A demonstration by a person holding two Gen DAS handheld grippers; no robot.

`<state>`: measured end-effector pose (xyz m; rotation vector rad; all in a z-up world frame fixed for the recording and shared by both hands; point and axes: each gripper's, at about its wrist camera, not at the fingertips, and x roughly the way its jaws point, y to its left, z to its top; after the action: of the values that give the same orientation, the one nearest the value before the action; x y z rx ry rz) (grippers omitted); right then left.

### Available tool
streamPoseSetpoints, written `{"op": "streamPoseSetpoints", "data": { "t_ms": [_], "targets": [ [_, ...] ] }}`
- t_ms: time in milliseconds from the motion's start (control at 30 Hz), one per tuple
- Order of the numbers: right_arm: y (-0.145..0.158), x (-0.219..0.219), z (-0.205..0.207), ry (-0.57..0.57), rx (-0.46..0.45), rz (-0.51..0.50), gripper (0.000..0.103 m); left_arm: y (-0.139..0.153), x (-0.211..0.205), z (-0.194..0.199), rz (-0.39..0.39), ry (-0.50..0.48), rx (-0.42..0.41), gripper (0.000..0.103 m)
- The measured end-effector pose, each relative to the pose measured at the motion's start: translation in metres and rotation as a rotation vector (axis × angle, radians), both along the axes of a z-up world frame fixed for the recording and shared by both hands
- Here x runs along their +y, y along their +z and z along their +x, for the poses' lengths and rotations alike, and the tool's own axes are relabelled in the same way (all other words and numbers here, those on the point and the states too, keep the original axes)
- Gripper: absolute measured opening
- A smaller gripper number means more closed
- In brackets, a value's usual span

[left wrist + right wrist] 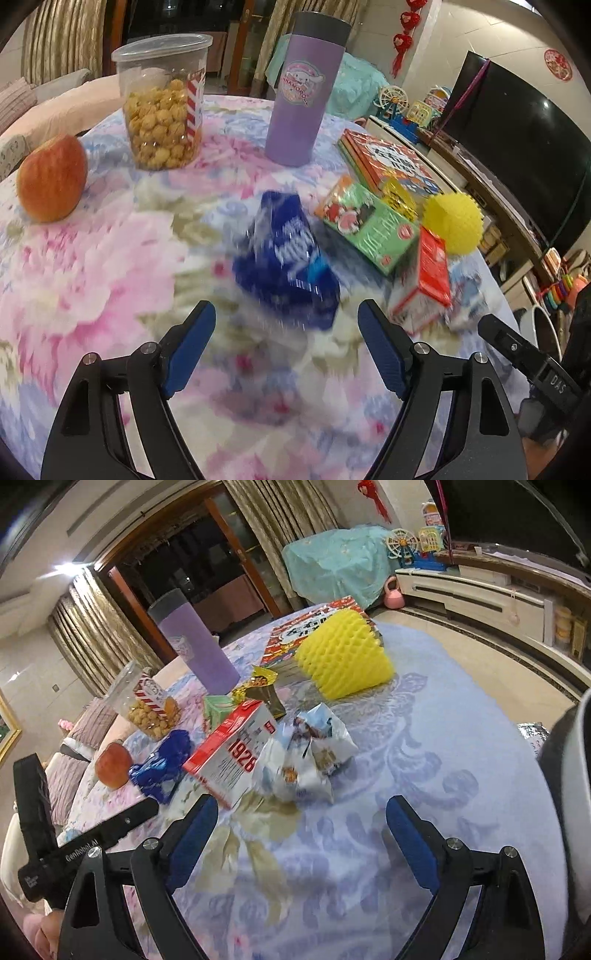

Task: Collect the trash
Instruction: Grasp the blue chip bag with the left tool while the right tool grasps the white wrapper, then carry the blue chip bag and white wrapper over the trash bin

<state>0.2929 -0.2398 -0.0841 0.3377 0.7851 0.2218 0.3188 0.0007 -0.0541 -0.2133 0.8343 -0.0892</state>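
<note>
A crumpled blue wrapper (288,258) lies on the flowered tablecloth (92,258), just ahead of my open left gripper (286,306); its jaws stand wide with nothing pressed between them. To its right are a green box (369,229), a gold wrapper (399,199) and a red-and-white carton (424,284). In the right wrist view, a crumpled white-and-blue bag (314,753) lies next to the carton (232,757), just beyond my open, empty right gripper (302,801). A yellow foam net (343,657) sits farther back.
An apple (51,181), a clear popcorn jar (162,107), a purple tumbler (303,96) and a red book (388,158) stand around the table's far side. A grey-and-white object (569,794) stands off the table's right edge. A TV cabinet (480,594) lines the wall.
</note>
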Motion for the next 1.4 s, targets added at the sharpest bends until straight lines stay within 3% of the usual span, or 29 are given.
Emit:
{"op": "streamPoseSetpoints", "data": {
  "t_ms": [133,167,200,267,333,433,700,967,1400],
  "targets": [
    [-0.004,0.001,0.018,-0.015,0.016,-0.009,0.094,-0.007,0.000,0.011,0.010,-0.001,0.003,0.077],
    [-0.004,0.000,0.021,-0.018,0.011,-0.013,0.093,-0.008,-0.001,0.012,0.016,-0.007,-0.001,0.059],
    [-0.004,0.000,0.022,-0.020,0.008,-0.018,0.092,-0.010,-0.002,0.013,0.020,-0.015,0.003,0.050],
    [-0.003,0.001,0.023,-0.019,0.003,-0.031,0.076,-0.012,-0.004,0.012,0.026,-0.029,0.010,0.040],
    [-0.005,0.002,0.024,-0.001,0.017,-0.030,0.038,-0.009,-0.005,0.005,0.034,-0.038,-0.009,0.031],
    [-0.005,0.001,0.015,0.008,0.013,-0.022,0.026,-0.003,-0.007,-0.009,0.025,-0.052,-0.021,0.028],
    [0.010,-0.009,-0.029,0.014,-0.034,0.002,0.024,0.010,-0.022,-0.060,-0.024,-0.115,-0.039,0.027],
    [0.025,-0.030,-0.074,-0.019,-0.072,0.015,0.024,0.028,-0.066,-0.101,-0.047,-0.242,-0.074,0.027],
    [0.042,-0.083,-0.132,-0.129,-0.115,0.025,0.024,0.031,-0.127,-0.127,-0.049,-0.389,-0.071,0.027]
  ]
}}
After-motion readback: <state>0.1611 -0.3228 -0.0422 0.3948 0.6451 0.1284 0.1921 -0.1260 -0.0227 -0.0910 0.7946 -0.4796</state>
